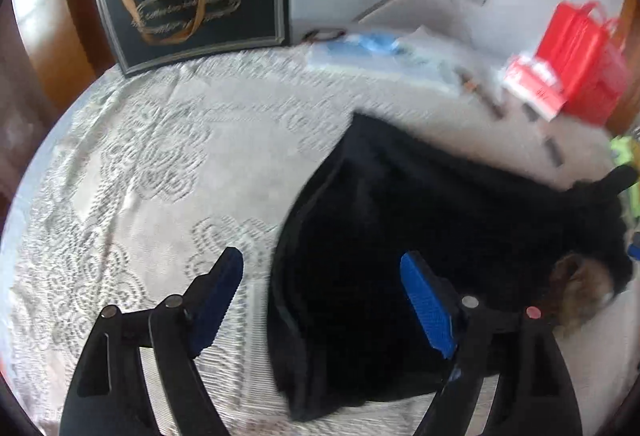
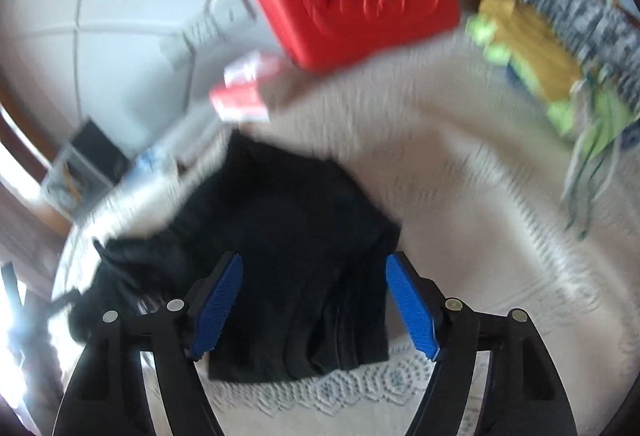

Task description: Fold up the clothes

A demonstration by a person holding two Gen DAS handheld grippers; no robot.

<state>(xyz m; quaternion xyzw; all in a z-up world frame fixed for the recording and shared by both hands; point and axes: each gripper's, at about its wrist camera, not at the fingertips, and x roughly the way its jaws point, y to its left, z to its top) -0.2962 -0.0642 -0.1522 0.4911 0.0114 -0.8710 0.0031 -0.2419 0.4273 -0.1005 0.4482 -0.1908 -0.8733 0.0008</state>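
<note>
Both grippers, left point(image 1: 322, 266) & right point(image 2: 314, 268): black slotted plastic arms w/ blue ribbed pads, silver pivot pins; left has one red pin point(image 1: 533, 312).

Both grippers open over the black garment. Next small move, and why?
Probably lower the right gripper onto the near edge of the black garment and close. Its jaws stand open with nothing pinched, and the cloth lies bunched and only partly folded on the lace tablecloth. The left gripper is open too, straddling the garment's left edge, so it could take that edge.
</note>
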